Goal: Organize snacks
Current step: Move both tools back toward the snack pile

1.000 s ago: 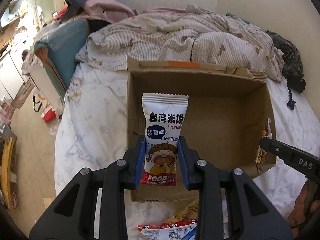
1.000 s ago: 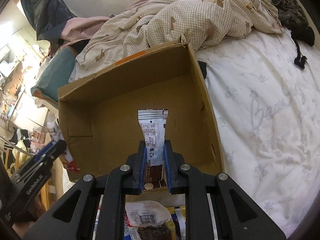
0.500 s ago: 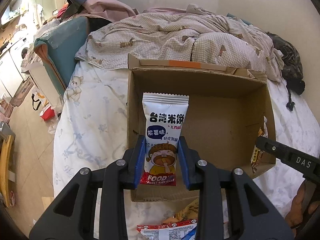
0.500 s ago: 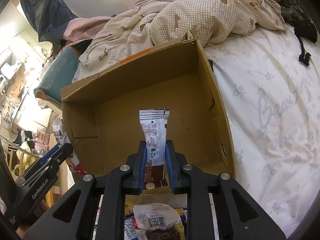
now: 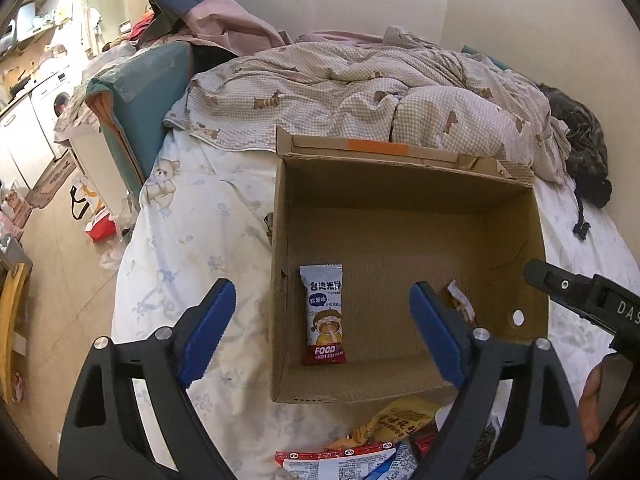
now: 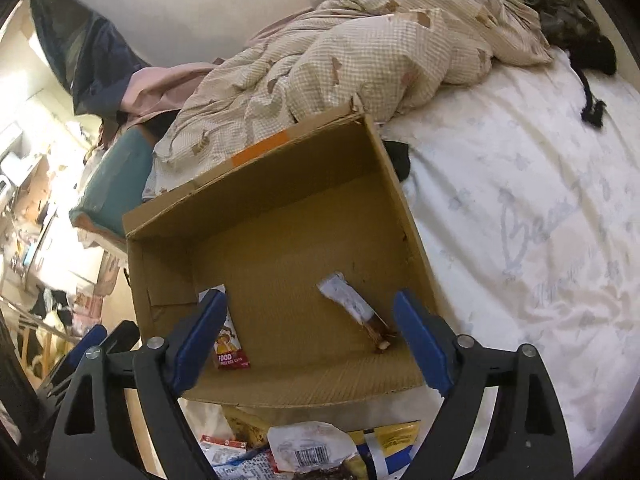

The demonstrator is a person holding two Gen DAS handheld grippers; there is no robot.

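Observation:
An open cardboard box (image 5: 404, 204) (image 6: 256, 184) lies on the bed. A white rice-cake snack packet (image 5: 325, 314) (image 6: 229, 340) lies flat on the box floor at its left side. A white and brown snack bar (image 6: 356, 312) lies on the floor at the right side; its end shows in the left wrist view (image 5: 460, 304). My left gripper (image 5: 320, 330) is open and empty above the box's near edge. My right gripper (image 6: 310, 338) is open and empty above the box's near edge. It also shows in the left wrist view (image 5: 580, 300).
A pile of loose snack packets (image 5: 380, 444) (image 6: 304, 452) lies on the bed sheet in front of the box. A checked duvet (image 5: 360, 92) lies bunched behind the box. Dark clothing (image 5: 580, 148) lies at the far right. The bed's left edge drops to the floor (image 5: 60, 248).
Both grippers opened and let go of their snacks. The rice-cake packet and the snack bar dropped onto the box floor.

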